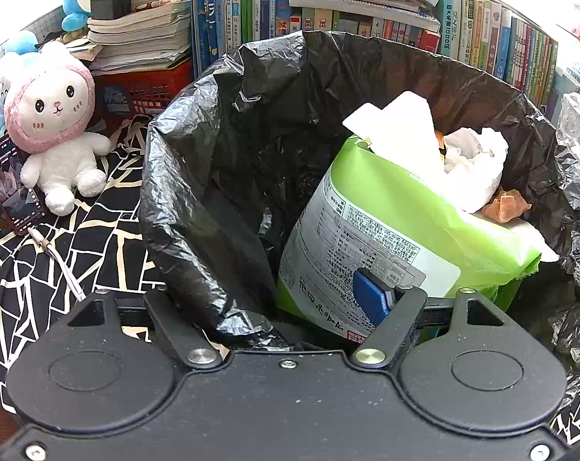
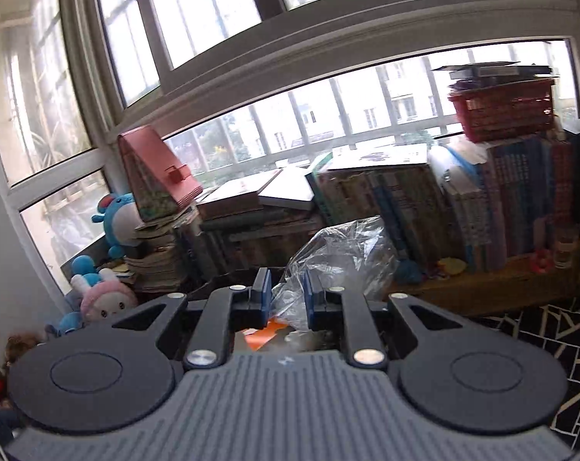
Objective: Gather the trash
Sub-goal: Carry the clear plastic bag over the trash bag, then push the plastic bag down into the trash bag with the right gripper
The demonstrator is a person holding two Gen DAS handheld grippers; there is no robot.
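The left gripper (image 1: 290, 299) points down into the black bin liner (image 1: 220, 153), its jaws set wide. Its right blue pad (image 1: 370, 296) lies against the printed label of a green wet-wipe pack (image 1: 397, 207); the other finger is buried under a fold of the liner, so whether the rim is actually pinched cannot be told. Inside the liner, the pack leans upright with a white sheet (image 1: 397, 123) sticking from its top, crumpled white tissue (image 1: 478, 165) just behind it and a brown scrap (image 1: 507, 203) beside that. Left of the liner, on a black-and-cream patterned cloth (image 1: 59, 253), sit a pink-hooded plush rabbit (image 1: 55, 123) and a phone (image 1: 13, 188); behind the liner runs a row of upright books (image 1: 366, 23), with a red crate (image 1: 143, 88) under a paper stack.

The right gripper (image 2: 286, 294) is seen only in its own view — jaws narrow, the blue pads (image 2: 265, 292) closed on a crumpled clear plastic bag (image 2: 339, 257) that billows above them. Below the bag an orange scrap (image 2: 263, 334) shows between the arms. This view alone shows the barred windows (image 2: 328, 115) behind the bag, a pink box (image 2: 159, 169) on stacked books to its left, and a red basket (image 2: 505, 111) atop the books to its right. The liner's contents appear only in the left view.
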